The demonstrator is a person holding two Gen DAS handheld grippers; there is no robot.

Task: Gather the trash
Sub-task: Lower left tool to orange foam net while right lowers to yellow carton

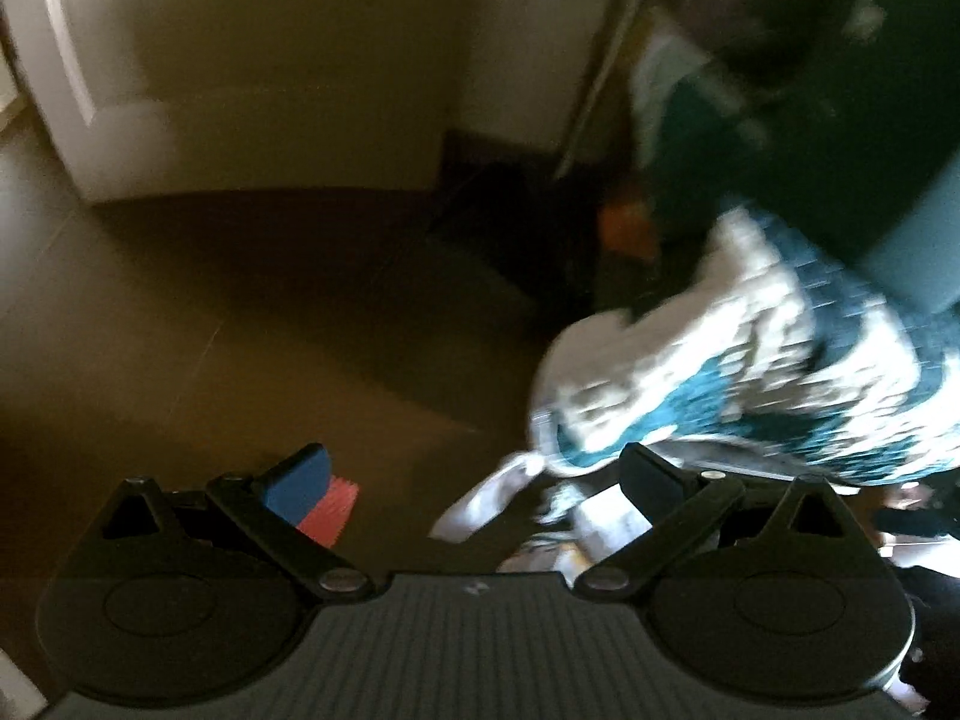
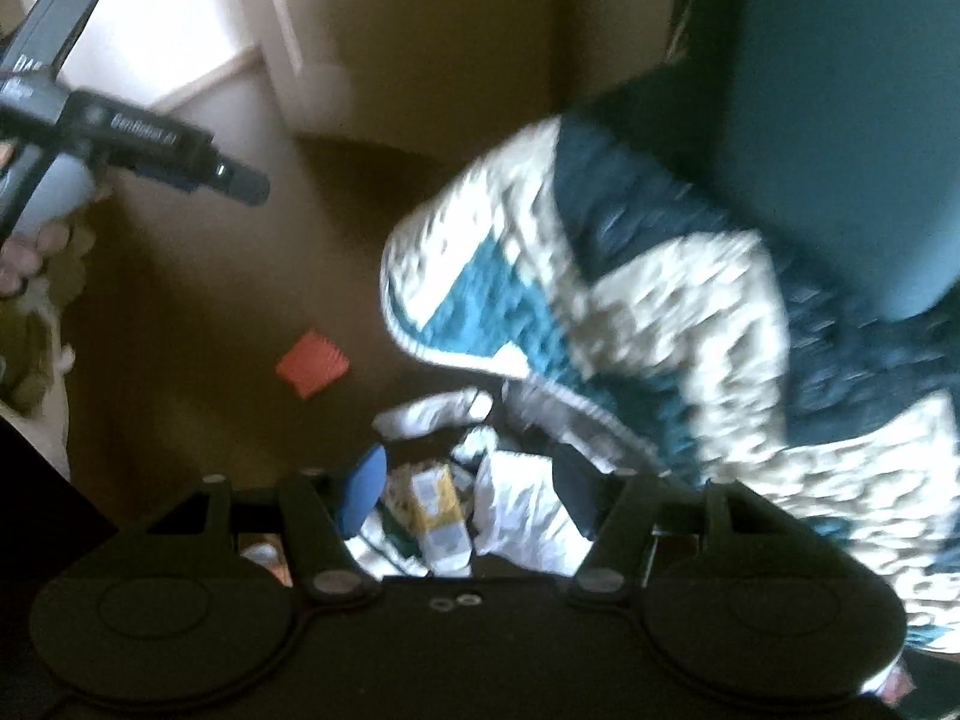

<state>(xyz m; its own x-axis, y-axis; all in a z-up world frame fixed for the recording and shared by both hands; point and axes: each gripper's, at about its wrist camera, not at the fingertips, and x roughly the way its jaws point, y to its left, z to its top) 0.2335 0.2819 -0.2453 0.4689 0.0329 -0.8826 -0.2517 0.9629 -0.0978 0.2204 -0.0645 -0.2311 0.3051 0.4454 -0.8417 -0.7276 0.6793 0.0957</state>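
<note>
Left wrist view, blurred: the left gripper (image 1: 474, 480) is angling down toward a dim brown floor (image 1: 180, 300), jaws spread wide w/ nothing between them. Its blue-padded left finger (image 1: 298, 483) is sitting over a red ridged scrap (image 1: 333, 510) on the floor; can't tell if touching. A white-and-teal quilt (image 1: 750, 360) is draping down at right, just past the right finger. Crumpled white paper trash (image 1: 486, 504) is lying below the quilt's edge, near the gripper's right side. A white door (image 1: 240, 90) is standing at the back.

Right wrist view, also blurred: the right gripper (image 2: 474, 486) is pointing down over a pile of trash (image 2: 516, 510), white crumpled wrappers plus a yellow-and-white carton (image 2: 438, 516), lying between the spread fingers. Jaws are wide apart, gripping nothing. The quilt (image 2: 630, 330) is hanging at right, by a teal seat (image 2: 840, 150). The red scrap (image 2: 312, 363) is lying on the floor (image 2: 180, 300), apart from the pile. The left gripper (image 2: 240, 180) is hovering at upper left, hand (image 2: 30, 252) partly showing under it; its opening can't be read here.
</note>
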